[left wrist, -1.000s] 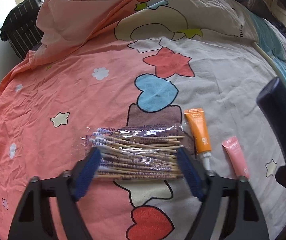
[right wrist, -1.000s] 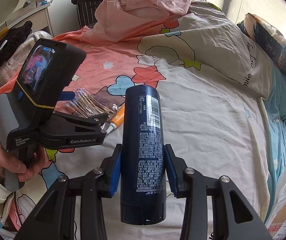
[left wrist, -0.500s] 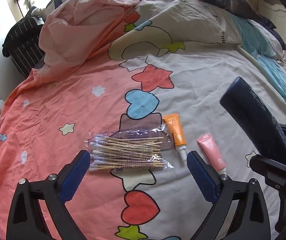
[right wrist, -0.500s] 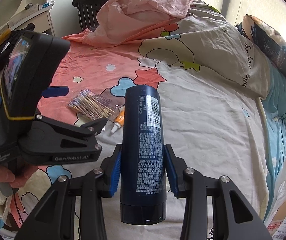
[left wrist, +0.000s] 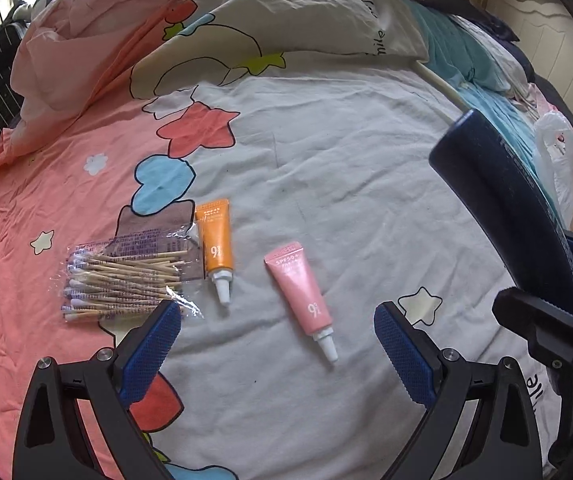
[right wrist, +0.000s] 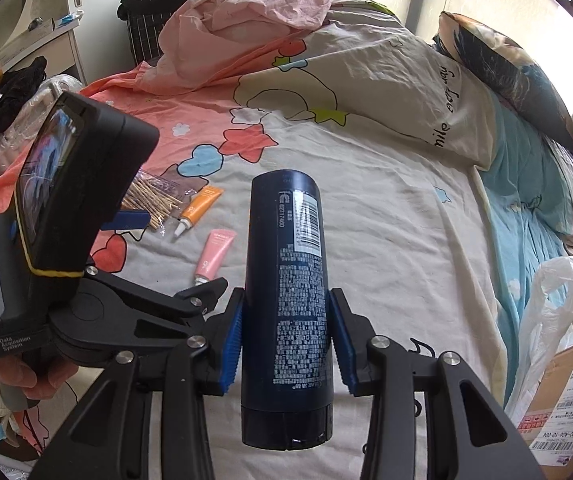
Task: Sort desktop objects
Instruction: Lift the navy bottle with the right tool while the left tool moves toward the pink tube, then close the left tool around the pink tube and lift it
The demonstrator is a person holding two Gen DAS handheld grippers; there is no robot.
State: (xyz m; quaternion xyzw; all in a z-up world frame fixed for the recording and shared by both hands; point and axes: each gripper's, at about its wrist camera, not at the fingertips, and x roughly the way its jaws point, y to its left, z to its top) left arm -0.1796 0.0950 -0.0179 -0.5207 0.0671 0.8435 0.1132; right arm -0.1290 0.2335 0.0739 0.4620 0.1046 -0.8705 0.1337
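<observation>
My left gripper [left wrist: 276, 344] is open and empty, held above the bed sheet. A pink tube [left wrist: 300, 290] lies between and just beyond its fingers. An orange tube [left wrist: 216, 242] lies to its left, and a clear bag of cotton swabs [left wrist: 126, 276] lies further left, by the left fingertip. My right gripper [right wrist: 286, 340] is shut on a dark blue bottle [right wrist: 286, 304], held up off the bed. The bottle also shows at the right in the left wrist view [left wrist: 506, 208]. The tubes [right wrist: 214, 254] and swabs [right wrist: 154, 198] show behind the left gripper's body [right wrist: 66, 216].
A patterned sheet [left wrist: 326, 160] covers the bed. A rumpled pink cover [right wrist: 246, 12] and quilt lie at the far end, with a pillow [right wrist: 506, 64] far right. A white plastic bag [right wrist: 546, 320] and cardboard box [right wrist: 566, 400] stand at the right edge.
My left gripper has let go of the swab bag, opened, pulled back and swung right toward the pink tube. The right gripper holds the bottle as before.
</observation>
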